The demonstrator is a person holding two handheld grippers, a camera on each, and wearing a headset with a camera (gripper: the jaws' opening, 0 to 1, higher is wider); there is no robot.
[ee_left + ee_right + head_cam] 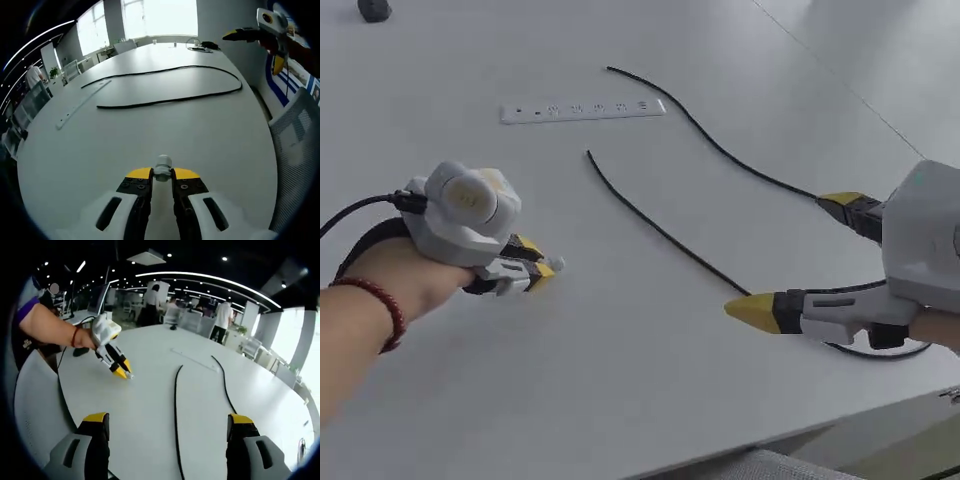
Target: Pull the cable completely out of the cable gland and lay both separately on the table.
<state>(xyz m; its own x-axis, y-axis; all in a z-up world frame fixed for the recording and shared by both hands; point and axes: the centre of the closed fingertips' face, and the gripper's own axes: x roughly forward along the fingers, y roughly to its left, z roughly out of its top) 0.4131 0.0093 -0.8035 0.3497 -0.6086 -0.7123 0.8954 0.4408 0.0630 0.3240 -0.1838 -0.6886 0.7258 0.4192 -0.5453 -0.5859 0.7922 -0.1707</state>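
My left gripper (163, 175) is shut on the small grey cable gland (163, 166), low over the white table; in the head view it (546, 267) is at the left. The black cable (660, 228) lies loose on the table in a long hairpin, apart from the gland, with both ends toward the far side and the bend near the front right edge. My right gripper (795, 255) stands wide open over that bend, holding nothing. In the right gripper view the cable (175, 405) runs up between the open jaws of my right gripper (167, 421), and the left gripper (121, 369) is at the left.
A white power strip (582, 110) lies flat on the far side of the table (620, 380). A dark object (372, 10) sits at the far left corner. The table's edge runs close below the right gripper. Chairs and people stand in the office beyond.
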